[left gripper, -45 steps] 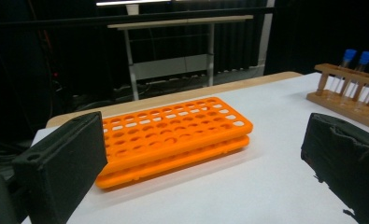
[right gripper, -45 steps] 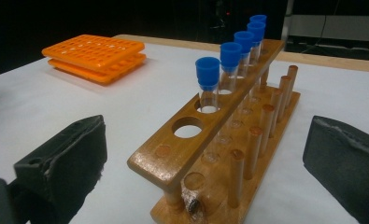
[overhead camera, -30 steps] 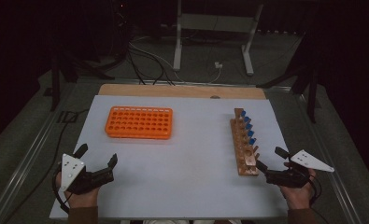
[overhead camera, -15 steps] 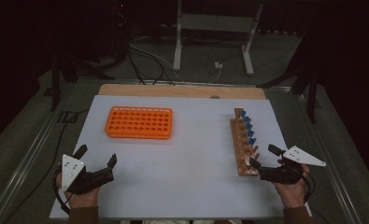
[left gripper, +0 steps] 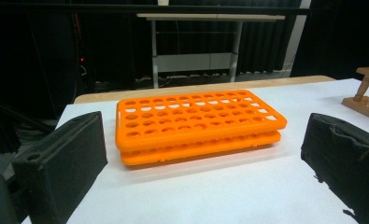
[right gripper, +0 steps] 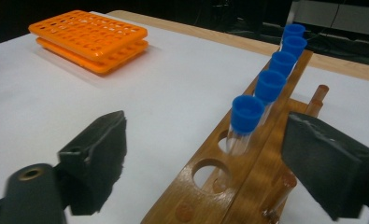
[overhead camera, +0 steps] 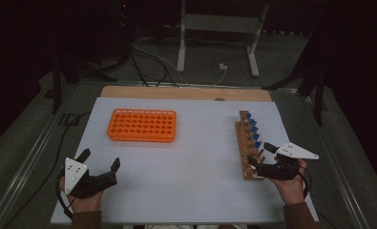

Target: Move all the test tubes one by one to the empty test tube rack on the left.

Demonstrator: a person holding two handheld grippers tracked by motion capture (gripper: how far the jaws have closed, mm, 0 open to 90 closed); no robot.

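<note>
Reaching with my right gripper [right gripper: 205, 158], jaws spread, I face the nearest blue-capped tube [right gripper: 245, 119] just ahead; the wooden rack [overhead camera: 247, 145] runs near-to-far, while my left gripper [overhead camera: 99, 164] idles spread.

In the right gripper view, the wooden rack [right gripper: 247, 158] runs off the bottom edge, and both jaws of the right tongs [right gripper: 210, 163] are cut there too. In the left gripper view, a wooden stand [left gripper: 366, 93] is clipped by the right edge.
</note>
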